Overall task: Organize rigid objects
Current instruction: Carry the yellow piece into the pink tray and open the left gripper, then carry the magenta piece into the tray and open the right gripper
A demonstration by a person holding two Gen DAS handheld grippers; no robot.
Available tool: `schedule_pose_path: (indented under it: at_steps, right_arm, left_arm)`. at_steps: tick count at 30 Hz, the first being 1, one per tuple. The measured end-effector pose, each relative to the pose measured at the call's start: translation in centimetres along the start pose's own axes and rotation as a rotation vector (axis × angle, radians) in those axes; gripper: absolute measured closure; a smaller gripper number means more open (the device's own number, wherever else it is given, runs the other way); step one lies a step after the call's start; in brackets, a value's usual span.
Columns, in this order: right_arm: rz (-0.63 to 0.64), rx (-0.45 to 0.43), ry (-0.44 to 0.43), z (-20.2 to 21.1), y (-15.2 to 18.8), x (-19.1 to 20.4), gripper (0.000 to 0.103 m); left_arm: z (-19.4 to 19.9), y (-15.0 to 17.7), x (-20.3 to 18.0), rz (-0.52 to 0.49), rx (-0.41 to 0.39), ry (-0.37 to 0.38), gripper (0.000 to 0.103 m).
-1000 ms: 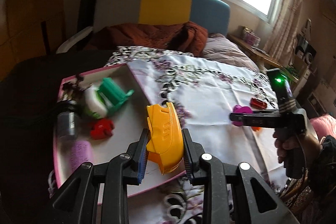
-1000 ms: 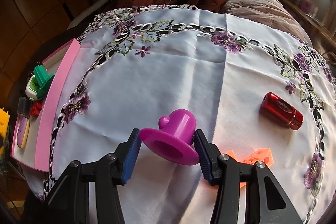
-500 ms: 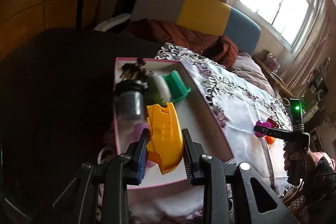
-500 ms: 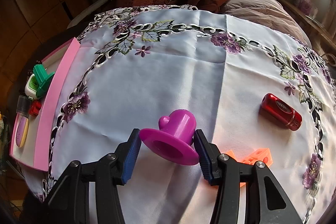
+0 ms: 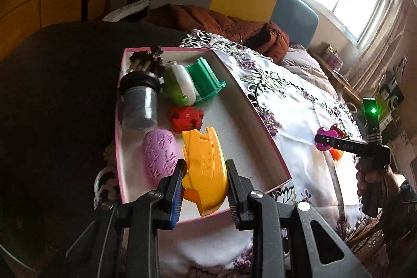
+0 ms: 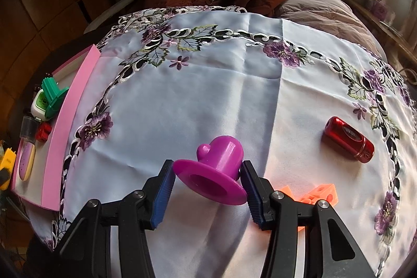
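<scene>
Your left tool point(image 5: 204, 183) is clamped on a yellow plastic piece point(image 5: 204, 166), and you hold it above the near part of the pink box point(image 5: 256, 119). The lower end of this piece covers part of the box's front wall, so I cannot tell whether it touches the floor of the box. Inside the box lie a lilac oval object point(image 5: 159, 154), a red block point(image 5: 185, 119), a grey jar with black lid point(image 5: 139, 100), a green and white item point(image 5: 181, 85) and a teal part point(image 5: 207, 81). At the far corner is something dark point(image 5: 146, 60) that is hard to make out.

Your right tool point(image 6: 207, 177) is clamped on a magenta hat-shaped piece point(image 6: 216, 168), over the embroidered cloth point(image 6: 208, 95). An orange block point(image 6: 319, 196) lies just behind the right finger, half hidden by it. A red cylinder point(image 6: 348, 140) lies on the cloth, well apart. From this side the box shows mostly its outer wall.
</scene>
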State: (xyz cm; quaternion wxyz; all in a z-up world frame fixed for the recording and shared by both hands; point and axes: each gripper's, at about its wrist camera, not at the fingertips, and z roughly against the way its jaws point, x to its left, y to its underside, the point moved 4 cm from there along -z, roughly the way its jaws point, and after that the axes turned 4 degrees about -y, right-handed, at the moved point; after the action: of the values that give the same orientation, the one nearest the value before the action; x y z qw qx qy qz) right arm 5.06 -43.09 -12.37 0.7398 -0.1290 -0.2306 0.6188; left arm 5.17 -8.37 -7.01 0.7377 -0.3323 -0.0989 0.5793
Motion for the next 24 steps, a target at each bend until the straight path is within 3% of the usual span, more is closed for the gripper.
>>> schedule_pose_path:
  at_steps: [11, 18, 24]
  right_arm:
    - [-0.001, 0.002, -0.004, 0.0, 0.0, 0.2, 0.051]
    - [0.001, 0.003, -0.003, 0.0, 0.0, 0.2, 0.051]
    - [0.0, 0.004, -0.002, 0.0, 0.0, 0.2, 0.051]
  left_arm:
    - [-3.7, 0.4, -0.8, -0.057, 0.061, -0.031, 0.074]
    - [-4.1, 0.8, 0.0, -0.043, 0.072, -0.036, 0.074]
    - [-4.0, 0.6, -0.7, -0.148, 0.053, -0.106, 0.074]
